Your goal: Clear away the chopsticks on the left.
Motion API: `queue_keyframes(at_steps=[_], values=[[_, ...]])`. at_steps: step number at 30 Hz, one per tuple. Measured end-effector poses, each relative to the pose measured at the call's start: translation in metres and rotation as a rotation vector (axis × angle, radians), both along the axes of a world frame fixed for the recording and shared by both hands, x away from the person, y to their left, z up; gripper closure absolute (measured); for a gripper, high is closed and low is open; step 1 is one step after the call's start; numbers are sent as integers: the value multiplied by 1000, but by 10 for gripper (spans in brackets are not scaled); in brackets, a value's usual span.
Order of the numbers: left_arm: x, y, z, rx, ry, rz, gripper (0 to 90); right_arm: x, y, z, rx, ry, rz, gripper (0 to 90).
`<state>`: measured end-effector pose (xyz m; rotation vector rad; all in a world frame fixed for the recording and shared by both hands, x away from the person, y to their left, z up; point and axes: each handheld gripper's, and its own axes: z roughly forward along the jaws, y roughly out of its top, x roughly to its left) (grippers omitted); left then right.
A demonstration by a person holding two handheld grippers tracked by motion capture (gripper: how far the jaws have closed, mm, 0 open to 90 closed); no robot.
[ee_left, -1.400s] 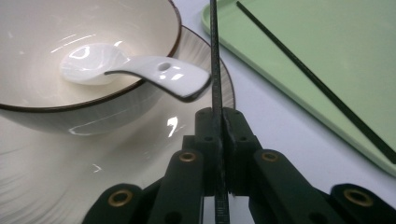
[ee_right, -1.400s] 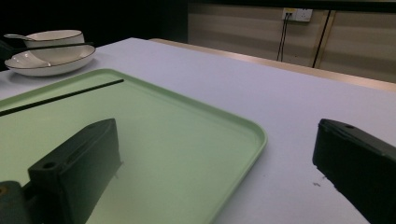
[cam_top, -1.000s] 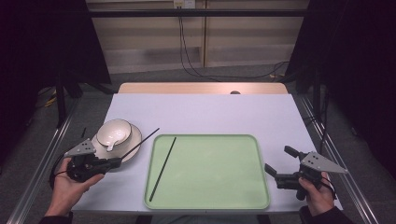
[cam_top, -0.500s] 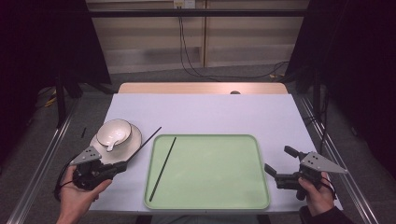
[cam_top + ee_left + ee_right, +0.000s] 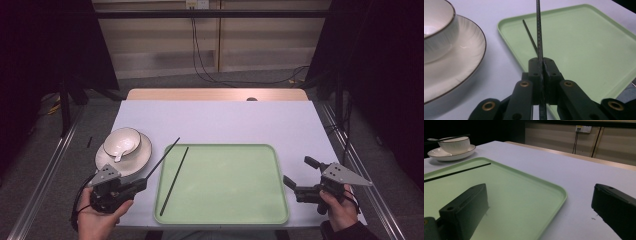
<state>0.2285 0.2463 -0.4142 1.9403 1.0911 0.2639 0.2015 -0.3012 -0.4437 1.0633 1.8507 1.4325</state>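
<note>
My left gripper (image 5: 141, 185) is at the near left of the table, shut on a black chopstick (image 5: 162, 159) that sticks out ahead of it, slanting toward the green tray's (image 5: 280, 165) left rim. In the left gripper view the jaws are pressed together on this chopstick (image 5: 538, 30). A second black chopstick (image 5: 175, 180) lies flat inside the tray along its left side, also seen as the other chopstick (image 5: 529, 35). My right gripper (image 5: 296, 170) hovers open at the tray's right edge, nothing between its jaws (image 5: 540, 192).
A white bowl (image 5: 122, 141) with a spoon in it stands on a white plate (image 5: 142, 152), just behind my left gripper. A white cloth covers the table (image 5: 225, 120), with a wooden strip at the far edge and metal rails along both sides.
My left gripper has moved right, from beside the plate toward the tray, carrying the chopstick with it. The right gripper has stayed still.
</note>
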Motion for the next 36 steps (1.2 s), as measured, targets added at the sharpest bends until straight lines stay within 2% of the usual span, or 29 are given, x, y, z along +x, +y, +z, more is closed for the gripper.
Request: queue_keyframes(at_steps=[4,10,12,14,17,19,21,22,27,30,36], values=[[7,-8,-6,-9,33,45,861,0,0,0,1,2,-3,4],[15,-27,-9,-4,57,59,860,0,0,0,2,4,-6,5],[17,-33,-8,14,58,53,860,0,0,0,2,5,-4,5],[20,-38,-9,1,69,62,860,0,0,0,2,1,-1,4],[22,-45,-12,18,83,75,860,0,0,0,4,2,-3,4],[21,-49,-14,25,85,121,861,0,0,0,4,2,-1,4],[21,-51,-17,-7,108,160,861,0,0,0,4,3,-1,5],[21,-54,-20,25,116,163,860,0,0,0,2,5,0,5],[22,-71,-25,63,129,167,861,1,1,-1,0,7,1,4],[22,-83,-25,76,123,171,860,1,1,0,-1,9,3,4],[23,-101,-29,101,143,153,860,0,0,0,2,8,1,4]])
